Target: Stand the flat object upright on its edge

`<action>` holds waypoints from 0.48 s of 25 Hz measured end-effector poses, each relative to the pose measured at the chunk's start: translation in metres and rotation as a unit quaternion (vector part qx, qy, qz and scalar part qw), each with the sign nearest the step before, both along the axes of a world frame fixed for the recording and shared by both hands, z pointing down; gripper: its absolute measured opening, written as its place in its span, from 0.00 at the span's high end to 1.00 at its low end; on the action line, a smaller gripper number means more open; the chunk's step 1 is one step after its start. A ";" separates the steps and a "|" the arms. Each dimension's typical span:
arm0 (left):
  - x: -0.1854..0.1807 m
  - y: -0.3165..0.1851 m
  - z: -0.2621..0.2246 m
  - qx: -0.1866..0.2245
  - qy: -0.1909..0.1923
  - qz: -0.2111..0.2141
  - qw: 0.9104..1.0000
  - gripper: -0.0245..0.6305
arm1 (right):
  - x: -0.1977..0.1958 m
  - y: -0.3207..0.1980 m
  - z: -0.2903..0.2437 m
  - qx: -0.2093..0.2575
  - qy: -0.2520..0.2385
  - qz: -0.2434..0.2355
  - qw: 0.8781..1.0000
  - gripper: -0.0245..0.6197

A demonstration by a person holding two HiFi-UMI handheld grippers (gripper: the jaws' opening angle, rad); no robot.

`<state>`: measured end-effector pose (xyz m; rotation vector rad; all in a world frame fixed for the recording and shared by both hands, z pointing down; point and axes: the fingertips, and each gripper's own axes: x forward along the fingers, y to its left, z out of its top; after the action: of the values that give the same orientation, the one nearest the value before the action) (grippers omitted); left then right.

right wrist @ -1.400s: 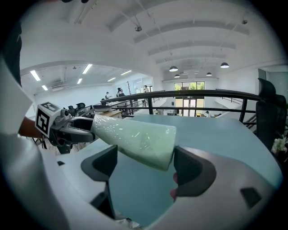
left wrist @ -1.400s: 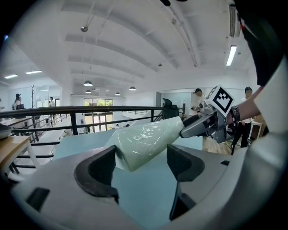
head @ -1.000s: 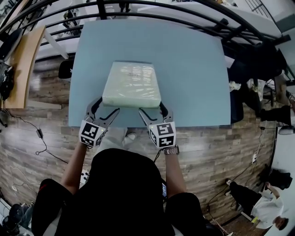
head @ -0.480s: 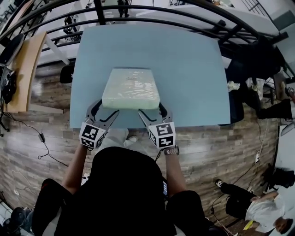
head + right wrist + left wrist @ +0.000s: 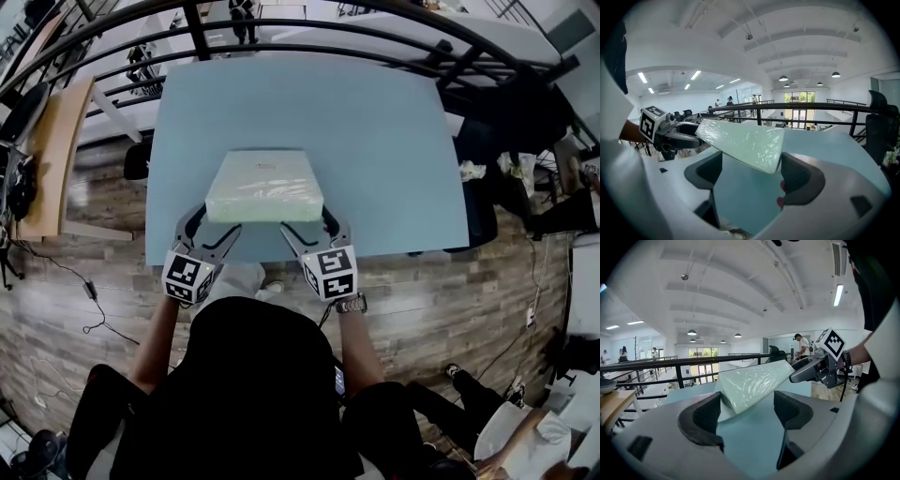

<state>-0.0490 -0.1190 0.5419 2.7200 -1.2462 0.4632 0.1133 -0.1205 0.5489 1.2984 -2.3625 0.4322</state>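
A pale green flat slab (image 5: 265, 183) wrapped in clear film lies on the light blue table (image 5: 384, 141), its near edge lifted and its far edge down. My left gripper (image 5: 212, 225) is open at the slab's near left corner, and my right gripper (image 5: 310, 225) is open at the near right corner. In the left gripper view the tilted slab (image 5: 754, 383) reaches in between the wide jaws, close to the left one. The right gripper view shows the slab (image 5: 745, 140) the same way, its corner beside the right jaw. Whether either gripper touches the slab's underside is hidden.
The table's near edge (image 5: 281, 255) runs just under both grippers. A black railing (image 5: 281, 28) curves behind the table. A wooden bench (image 5: 47, 141) stands at the left and a dark chair (image 5: 480, 216) at the right. Wood floor surrounds the table.
The slab looks shorter from above than a second ago, so its near edge has tipped up a little. Both grippers stay at its near corners.
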 end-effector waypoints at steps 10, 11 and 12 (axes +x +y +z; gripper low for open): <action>-0.004 0.000 -0.010 0.009 0.004 -0.002 1.000 0.44 | -0.004 0.000 -0.011 0.013 -0.003 0.002 1.000 0.40; -0.003 0.000 -0.011 0.010 0.004 -0.002 1.000 0.44 | -0.003 -0.001 -0.012 0.014 -0.003 0.003 1.000 0.40; -0.003 0.000 -0.011 0.011 0.004 -0.002 1.000 0.44 | -0.003 -0.001 -0.013 0.016 -0.002 0.003 1.000 0.40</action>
<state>-0.0522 -0.1194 0.5307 2.7345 -1.2617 0.4410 0.1103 -0.1214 0.5361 1.3202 -2.3786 0.4024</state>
